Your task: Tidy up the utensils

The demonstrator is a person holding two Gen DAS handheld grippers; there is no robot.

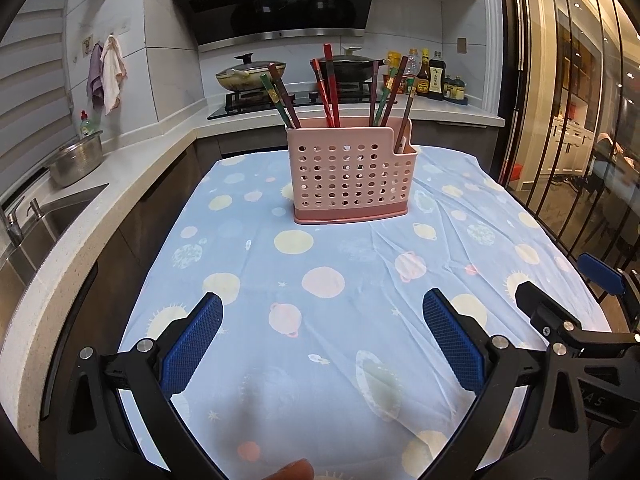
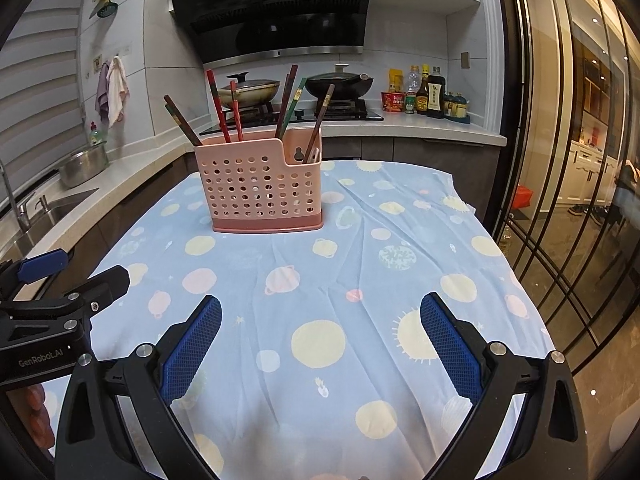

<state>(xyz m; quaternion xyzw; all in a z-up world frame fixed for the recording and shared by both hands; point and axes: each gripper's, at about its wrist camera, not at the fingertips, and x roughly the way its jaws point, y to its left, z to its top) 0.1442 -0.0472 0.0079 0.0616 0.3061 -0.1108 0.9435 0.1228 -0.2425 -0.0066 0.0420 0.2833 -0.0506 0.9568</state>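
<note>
Pink perforated plastic utensil holder [image 1: 352, 178] stands upright on the blue planet-print tablecloth [image 1: 320, 280], well ahead of both grippers' fingers and touching neither. Chopsticks [image 1: 330, 88] stand tilted inside it: several in the taller main section, one at least in the lower side compartment nearest the right fingers.

Left gripper [image 1: 322, 340]: blue-padded fingers [image 1: 192, 344] spread wide, nothing between them, only bare cloth ahead. In its own view the holder sits ahead, roughly centred between the fingers.

Right gripper [image 2: 320, 340]: fingers [image 2: 450, 346] likewise spread wide, holding nothing. In its own view the holder lies ahead, offset toward its left finger.

The two grippers sit side by side, each visible at the edge of the other's view. Beyond the holder: stove [image 2: 296, 114] with two lidded pans and a row of sauce bottles [image 2: 430, 94]
</note>
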